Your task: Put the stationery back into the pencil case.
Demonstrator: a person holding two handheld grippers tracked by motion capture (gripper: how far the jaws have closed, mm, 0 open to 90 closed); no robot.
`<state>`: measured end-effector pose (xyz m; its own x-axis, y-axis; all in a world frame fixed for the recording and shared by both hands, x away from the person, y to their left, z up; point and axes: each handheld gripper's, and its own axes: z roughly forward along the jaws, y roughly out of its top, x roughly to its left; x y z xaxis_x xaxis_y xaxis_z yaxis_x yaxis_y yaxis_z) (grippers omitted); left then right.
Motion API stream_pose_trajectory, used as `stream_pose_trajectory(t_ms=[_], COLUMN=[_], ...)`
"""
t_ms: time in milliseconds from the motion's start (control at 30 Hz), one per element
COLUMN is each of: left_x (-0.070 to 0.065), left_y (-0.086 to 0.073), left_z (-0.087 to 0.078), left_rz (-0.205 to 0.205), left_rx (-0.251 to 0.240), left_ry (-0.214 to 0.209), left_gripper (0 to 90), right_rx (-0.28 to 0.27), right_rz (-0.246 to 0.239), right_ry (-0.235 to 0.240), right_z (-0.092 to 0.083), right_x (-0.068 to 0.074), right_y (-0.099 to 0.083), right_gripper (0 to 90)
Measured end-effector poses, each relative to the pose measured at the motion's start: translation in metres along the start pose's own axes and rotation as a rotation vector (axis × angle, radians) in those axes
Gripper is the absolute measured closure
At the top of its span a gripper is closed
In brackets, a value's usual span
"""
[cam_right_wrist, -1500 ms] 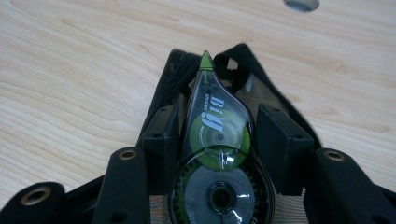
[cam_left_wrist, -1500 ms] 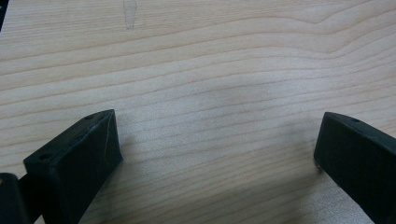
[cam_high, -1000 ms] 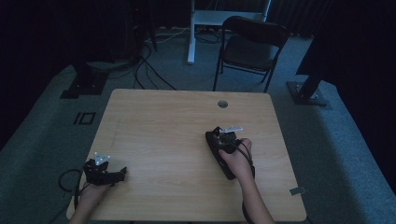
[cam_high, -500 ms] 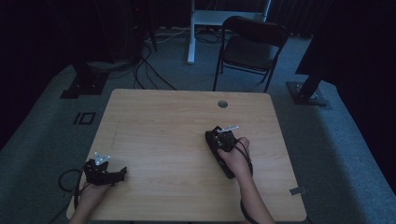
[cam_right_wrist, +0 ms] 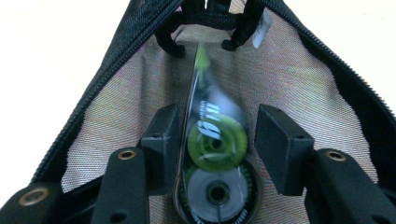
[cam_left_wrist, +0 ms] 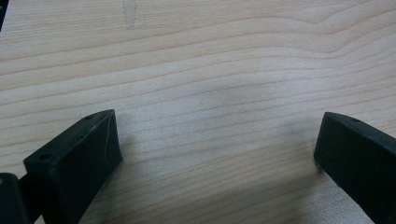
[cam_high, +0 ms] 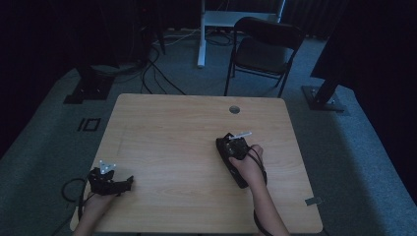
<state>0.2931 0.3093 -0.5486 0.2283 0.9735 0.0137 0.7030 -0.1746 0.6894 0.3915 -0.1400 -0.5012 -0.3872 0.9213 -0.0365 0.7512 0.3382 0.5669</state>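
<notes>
The right gripper (cam_right_wrist: 217,140) reached into an open black zip pouch (cam_right_wrist: 116,84) with woven beige lining, its jaws around a clear, teardrop-shaped tape dispenser (cam_right_wrist: 217,154) with green and grey wheels; whether both pads pressed it was unclear. In the dim high view, near the table's (cam_high: 177,128) right edge, the pouch was hard to make out. Near the front-left corner, the left gripper (cam_left_wrist: 217,154) stood spread over bare wood grain.

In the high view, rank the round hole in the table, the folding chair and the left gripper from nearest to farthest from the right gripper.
Measured from the right gripper:
1. Round hole: just beyond it, near the table's far edge.
2. Left gripper: across the table, at the near left corner.
3. Folding chair: on the floor past the far edge.
</notes>
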Motion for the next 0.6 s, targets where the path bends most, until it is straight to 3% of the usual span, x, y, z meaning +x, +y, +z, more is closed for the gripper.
stream_pose_trajectory(t_ms=[200, 600], left_x=[0.0, 0.0], left_y=[0.0, 0.0], left_z=[0.0, 0.0], left_rz=[0.0, 0.0], left_rx=[0.0, 0.0], left_ry=[0.0, 0.0], left_gripper=[0.6, 0.6], right_rx=[-0.011, -0.094], right_rz=[0.011, 0.047], right_ry=[0.017, 0.052], right_z=[-0.004, -0.025], right_x=[-0.003, -0.005], right_y=[0.0, 0.005], right_gripper=[47.4, 45.9])
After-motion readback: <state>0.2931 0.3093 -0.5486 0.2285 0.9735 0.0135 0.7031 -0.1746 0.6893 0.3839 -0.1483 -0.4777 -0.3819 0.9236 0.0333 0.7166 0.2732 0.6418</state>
